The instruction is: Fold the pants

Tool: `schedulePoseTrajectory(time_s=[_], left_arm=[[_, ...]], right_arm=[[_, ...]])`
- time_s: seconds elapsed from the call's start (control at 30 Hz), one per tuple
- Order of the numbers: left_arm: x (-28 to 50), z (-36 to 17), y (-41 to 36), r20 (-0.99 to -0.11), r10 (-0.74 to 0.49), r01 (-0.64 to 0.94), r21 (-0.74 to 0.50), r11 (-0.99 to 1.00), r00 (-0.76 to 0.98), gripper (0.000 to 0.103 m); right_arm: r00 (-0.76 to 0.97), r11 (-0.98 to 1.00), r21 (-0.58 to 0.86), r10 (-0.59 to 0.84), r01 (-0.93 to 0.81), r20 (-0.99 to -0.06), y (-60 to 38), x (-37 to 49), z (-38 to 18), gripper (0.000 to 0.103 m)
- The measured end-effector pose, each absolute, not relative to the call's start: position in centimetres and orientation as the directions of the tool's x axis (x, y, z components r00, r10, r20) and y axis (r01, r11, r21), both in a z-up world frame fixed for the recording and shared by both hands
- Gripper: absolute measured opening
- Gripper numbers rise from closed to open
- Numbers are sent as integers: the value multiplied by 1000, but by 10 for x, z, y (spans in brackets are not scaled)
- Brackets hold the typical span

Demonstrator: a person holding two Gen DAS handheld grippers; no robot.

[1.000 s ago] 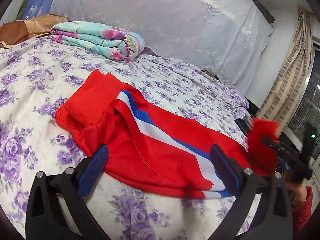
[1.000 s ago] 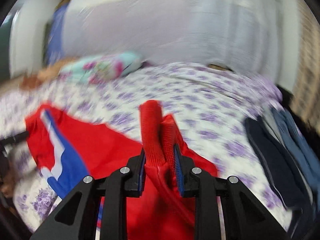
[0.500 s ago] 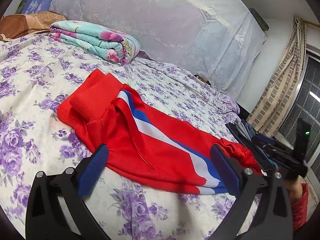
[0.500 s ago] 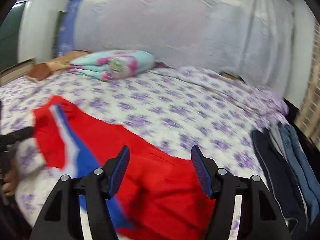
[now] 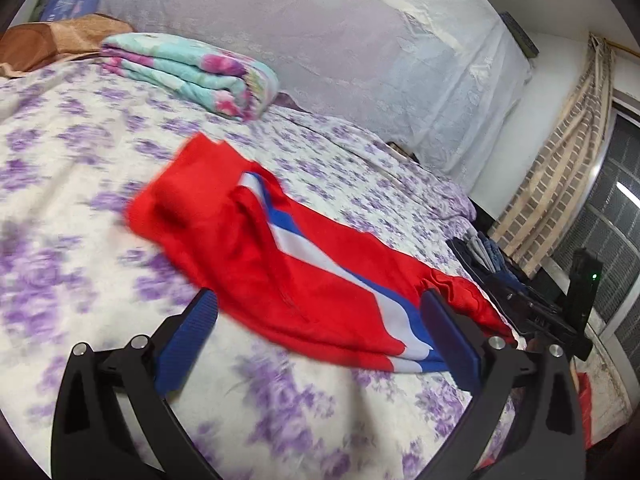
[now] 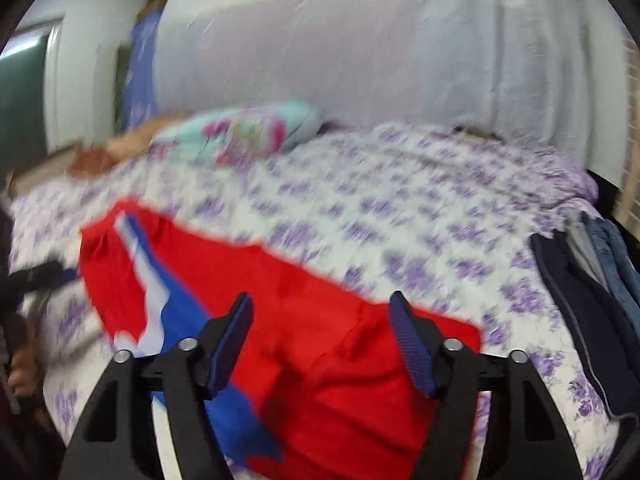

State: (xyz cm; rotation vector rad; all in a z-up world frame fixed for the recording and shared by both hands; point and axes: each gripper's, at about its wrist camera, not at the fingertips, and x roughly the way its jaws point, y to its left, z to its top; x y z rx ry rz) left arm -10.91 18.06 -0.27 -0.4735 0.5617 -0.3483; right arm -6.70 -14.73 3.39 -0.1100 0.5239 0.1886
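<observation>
Red pants [image 5: 280, 264] with a white and blue side stripe: lying spread across a bed [image 5: 80, 184] covered in a purple-flowered sheet, one end toward the folded quilt, the other bunched near the bed's edge.

Left gripper [image 5: 320, 328]: jaws wide apart, nothing between the blue pads, hovering over the near side of the pants.

Right gripper [image 6: 322, 344]: jaws have just been opening and stand wide; the red cloth lies below them, and the pads do not press on it.

Folded quilt [image 5: 192, 72], teal and pink floral: at the head of the bed, well apart from the pants.

Brown pillow [image 5: 48, 40]: beside the quilt.

Dark and blue clothes [image 6: 584, 288]: stacked at the bed's far edge.

Lace cover [image 5: 360, 48]: draped behind the bed.

Curtain [image 5: 560, 184]: beside the window.
</observation>
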Motion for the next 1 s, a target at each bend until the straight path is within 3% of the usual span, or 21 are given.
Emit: schedulePoseTrajectory(time_s=[0.03, 0.13, 0.23, 0.37, 0.63, 0.7, 0.83, 0.9, 0.97, 1.0], left_arm=[[-114, 0, 187, -425, -425, 167, -522, 836, 799, 98], [-118, 5, 214, -436, -435, 114, -592, 798, 788, 98], [-105, 0, 235, -466, -455, 35, -668, 743, 759, 98], [-72, -8, 239, -509, -472, -20, -695, 719, 720, 98], [-32, -11, 212, -612, -381, -67, -580, 812, 693, 98], [-34, -13, 220, -585, -398, -66, -615, 786, 706, 98], [-37, -15, 229, -577, -376, -109, -635, 765, 725, 84], [-38, -14, 228, -585, -358, -120, -622, 774, 728, 83], [-38, -13, 225, -597, -334, -139, -608, 782, 729, 82], [-36, -13, 224, -603, -324, -150, -602, 784, 729, 80]], right_arm=[[845, 980, -69, 127, -189, -520, -149, -60, 29, 83], [637, 955, -39, 165, -293, -753, -139, -24, -23, 90], [657, 937, 78, 296, -339, -694, -154, -29, -2, 92], [764, 957, 111, 281, -268, -580, -184, -44, 24, 95], [681, 966, 29, 203, -258, -703, -185, -29, -11, 96], [718, 967, 25, 207, -255, -664, -184, -37, -3, 96], [814, 968, 7, 214, -250, -540, -190, -57, 22, 97], [781, 970, -47, 164, -240, -603, -188, -47, 11, 100], [644, 954, -87, 126, -288, -754, -176, -28, -21, 100], [642, 953, -90, 122, -288, -757, -175, -27, -22, 100]])
